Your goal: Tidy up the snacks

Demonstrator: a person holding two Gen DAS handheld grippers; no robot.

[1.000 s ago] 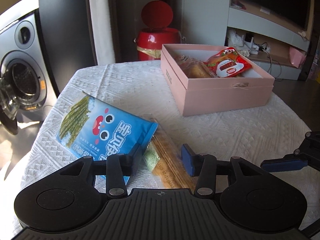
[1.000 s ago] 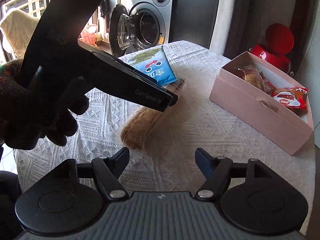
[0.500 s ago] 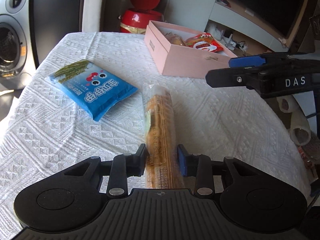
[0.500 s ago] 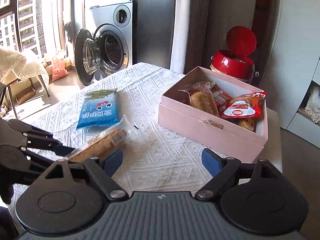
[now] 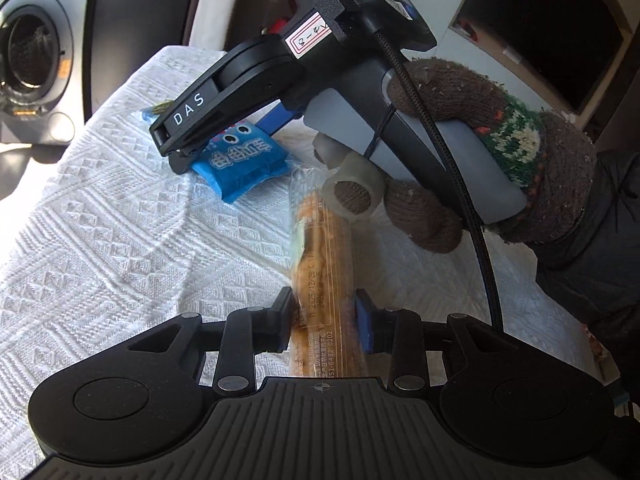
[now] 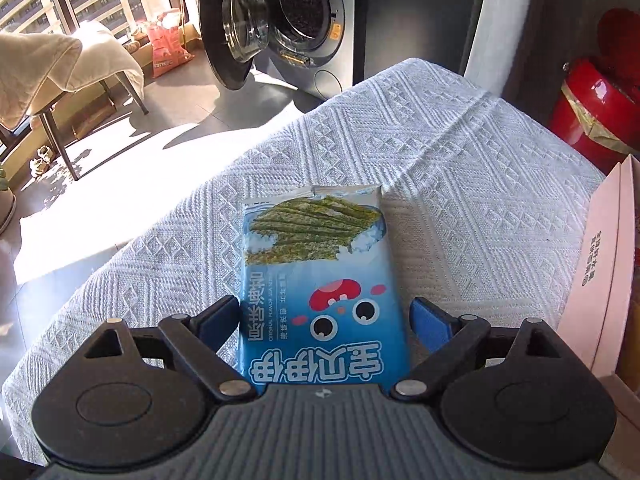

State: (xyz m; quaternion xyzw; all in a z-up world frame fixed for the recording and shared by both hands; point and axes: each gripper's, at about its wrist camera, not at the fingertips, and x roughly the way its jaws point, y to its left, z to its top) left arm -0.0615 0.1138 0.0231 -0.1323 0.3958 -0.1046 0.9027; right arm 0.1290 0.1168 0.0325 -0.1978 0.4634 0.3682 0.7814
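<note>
Left wrist view shows the left gripper (image 5: 323,322) pinching a long clear-wrapped biscuit pack (image 5: 320,276), both pads pressed against its sides; the jaws have just been closing on it. The pack lies lengthwise on the white textured tablecloth (image 5: 120,240). Just beyond it, a gloved hand (image 5: 480,152) holds the right gripper (image 6: 323,324) over the blue seaweed snack packet (image 5: 240,160).

From the right wrist view, the right gripper's jaws stand spread wide, having just been opening, one finger on each side of the blue packet (image 6: 320,288); a gap shows at the right pad, so the pads are not pressing. The packet lies flat on the cloth. A pink box (image 6: 600,280) sits at the right edge, with a red bin (image 6: 592,104) behind it and a washing machine (image 6: 288,20) with its door open beyond the table
</note>
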